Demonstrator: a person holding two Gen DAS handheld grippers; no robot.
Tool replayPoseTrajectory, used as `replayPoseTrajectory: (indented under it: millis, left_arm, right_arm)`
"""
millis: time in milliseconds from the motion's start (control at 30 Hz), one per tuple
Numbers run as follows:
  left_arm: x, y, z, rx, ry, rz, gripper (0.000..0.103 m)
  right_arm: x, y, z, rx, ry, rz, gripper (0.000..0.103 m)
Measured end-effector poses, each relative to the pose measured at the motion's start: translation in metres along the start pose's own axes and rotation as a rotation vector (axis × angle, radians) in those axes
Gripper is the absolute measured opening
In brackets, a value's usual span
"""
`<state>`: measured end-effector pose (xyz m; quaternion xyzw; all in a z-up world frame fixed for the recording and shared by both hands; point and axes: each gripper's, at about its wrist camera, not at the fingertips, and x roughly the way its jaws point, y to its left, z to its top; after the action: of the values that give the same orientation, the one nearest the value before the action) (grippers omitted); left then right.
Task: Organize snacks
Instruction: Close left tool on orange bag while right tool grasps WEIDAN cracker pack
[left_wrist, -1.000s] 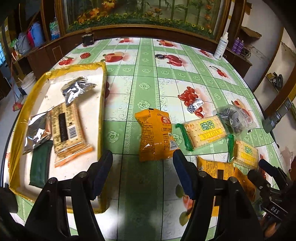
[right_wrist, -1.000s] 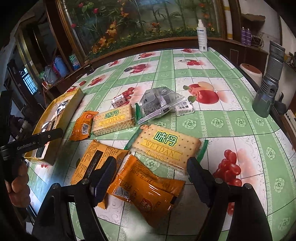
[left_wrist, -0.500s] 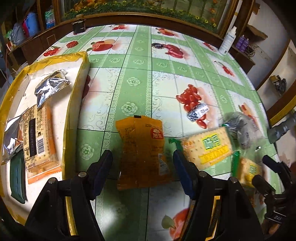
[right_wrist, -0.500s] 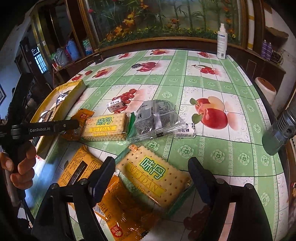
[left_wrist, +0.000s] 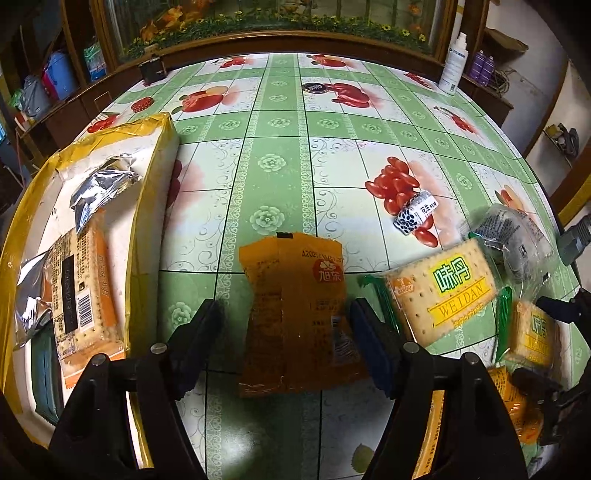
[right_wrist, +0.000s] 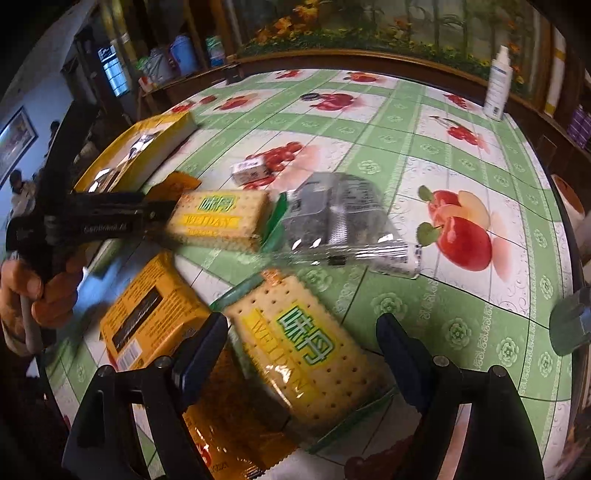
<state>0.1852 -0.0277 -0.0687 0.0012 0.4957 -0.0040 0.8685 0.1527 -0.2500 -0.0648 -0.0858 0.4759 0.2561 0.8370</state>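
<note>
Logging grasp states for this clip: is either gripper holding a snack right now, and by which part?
Nothing is held. The left gripper is open astride the orange snack packet; the right gripper is open over a Weidan cracker pack.

I see dim indoor light w/ heavy fisheye bending, dark corners; right view motion-blurred, glare on clear packet (right_wrist: 343, 225).

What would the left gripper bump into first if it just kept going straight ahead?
Most likely the orange snack packet: it lies flat on the table right between the open fingers of the left gripper, which are not touching it. Beyond the packet the tablecloth looks bare, though depth is hard to judge.
</note>
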Motion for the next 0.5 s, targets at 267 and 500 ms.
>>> replayPoseTrajectory:
  millis: [267,500]
  left_arm:
    - [0.005,0.003,0.008,-0.008,-0.003,0.02,0.072]
    - [-0.002,0.0,0.004,0.023,-0.01,-0.011,0.041]
  right_arm:
    - [0.005,0.003,0.004,-0.013,0.028,-0.061,0.048]
    - [-0.009,-0.007,-0.006,0.097,-0.013,-0.04,0.048]
